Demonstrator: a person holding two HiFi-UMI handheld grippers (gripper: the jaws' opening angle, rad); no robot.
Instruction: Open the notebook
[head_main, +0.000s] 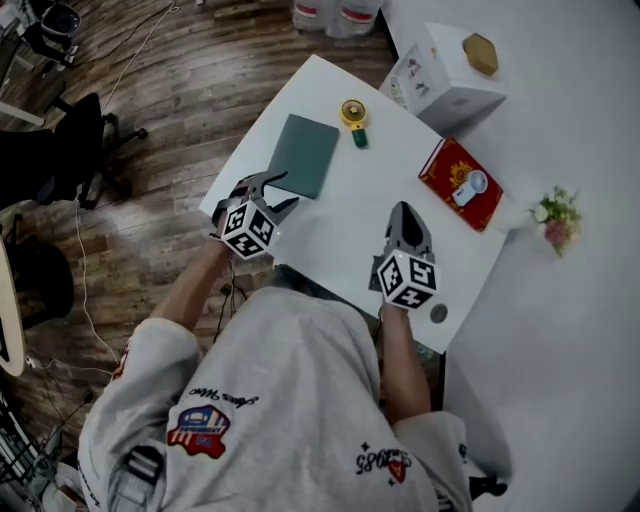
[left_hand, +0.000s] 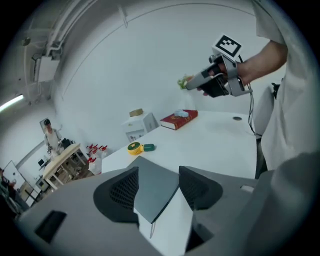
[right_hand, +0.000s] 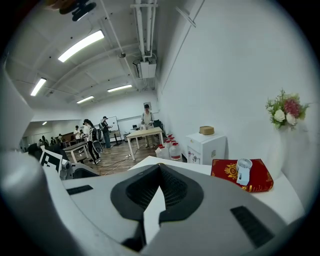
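A grey-green closed notebook (head_main: 305, 155) lies flat on the white table (head_main: 340, 230), near its left edge. My left gripper (head_main: 275, 192) sits at the notebook's near corner. In the left gripper view the notebook's corner (left_hand: 155, 187) lies between the spread jaws of my left gripper (left_hand: 157, 172), and the pads do not press on it. My right gripper (head_main: 405, 208) hovers over the bare middle of the table, right of the notebook. The jaws of the right gripper (right_hand: 159, 169) meet at the tips with nothing between them.
A red book (head_main: 458, 185) with a small white fan on it lies at the right. A yellow round gadget (head_main: 354, 118) sits beyond the notebook. A white box (head_main: 445, 75) stands at the back, and flowers (head_main: 556, 215) at the far right. A dark disc (head_main: 439, 313) lies near the table's front edge.
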